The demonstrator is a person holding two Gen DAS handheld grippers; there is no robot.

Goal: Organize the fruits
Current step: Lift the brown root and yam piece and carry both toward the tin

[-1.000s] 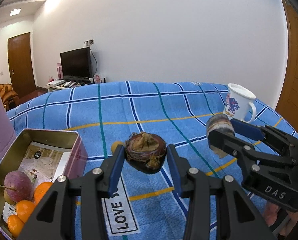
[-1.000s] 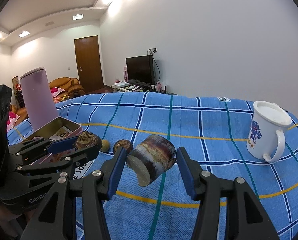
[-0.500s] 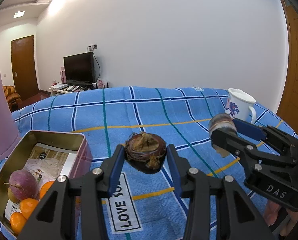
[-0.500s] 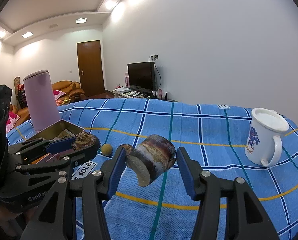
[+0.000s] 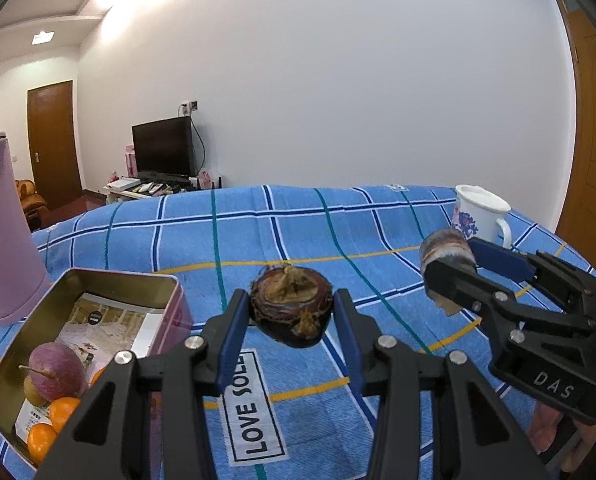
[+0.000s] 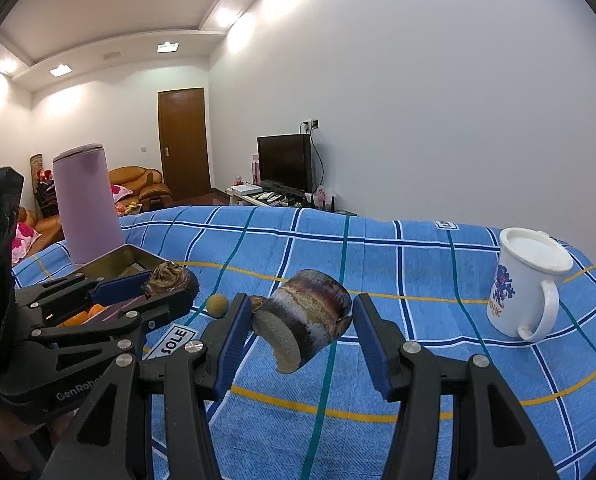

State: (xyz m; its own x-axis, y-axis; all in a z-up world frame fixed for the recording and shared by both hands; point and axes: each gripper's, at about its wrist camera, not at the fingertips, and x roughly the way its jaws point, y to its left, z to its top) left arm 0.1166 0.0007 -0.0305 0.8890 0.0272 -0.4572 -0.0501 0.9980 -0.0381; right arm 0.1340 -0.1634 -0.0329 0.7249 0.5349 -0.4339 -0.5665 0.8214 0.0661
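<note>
My left gripper (image 5: 290, 314) is shut on a dark brown water chestnut (image 5: 290, 304) and holds it above the blue plaid cloth, just right of the open metal tin (image 5: 109, 280). The tin holds a purple-red fruit (image 5: 55, 374) and small oranges (image 5: 53, 420). My right gripper (image 6: 301, 328) is shut on a short piece of sugarcane (image 6: 304, 318), held above the cloth; it shows at the right in the left wrist view (image 5: 448, 258). A small round brown fruit (image 6: 217, 306) lies on the cloth between the two grippers.
A tall pink tumbler (image 6: 85, 216) stands behind the tin. A white mug (image 6: 526, 284) with a blue print stands at the right. A "LOVE SOLE" label (image 5: 253, 404) is sewn on the cloth. The table's far edge meets a white wall.
Both grippers have risen and tilted up a little with their fruits still held. The tin has shifted rightward in the left wrist view.
</note>
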